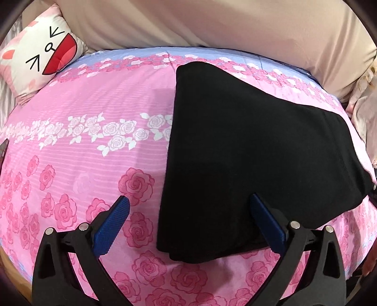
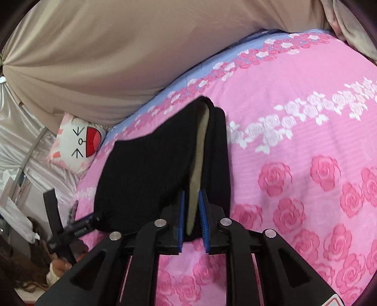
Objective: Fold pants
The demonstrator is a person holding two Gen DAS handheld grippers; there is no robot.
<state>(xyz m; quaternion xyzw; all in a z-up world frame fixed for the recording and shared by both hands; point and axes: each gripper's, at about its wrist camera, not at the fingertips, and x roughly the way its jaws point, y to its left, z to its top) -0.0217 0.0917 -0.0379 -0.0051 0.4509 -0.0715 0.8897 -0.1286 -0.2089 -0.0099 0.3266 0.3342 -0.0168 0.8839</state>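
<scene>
While spread flat across the pink rose bedspread (image 1: 94, 150), black pants (image 1: 247, 146) lie folded, far edge toward the beige curtain (image 1: 212, 21), near hem by the bed's front edge. Left gripper (image 1: 189, 204) spread wide, blue fingers (image 1: 113, 226) straddling the pants' near corner without pressing, one on bedspread, one over black cloth. Right gripper (image 2: 191, 207) nearly together, pinching a lifted black fold, pale lining visible between the layers. Cat-face pillow (image 1: 40, 54) beyond the pants, beside the curtain.
</scene>
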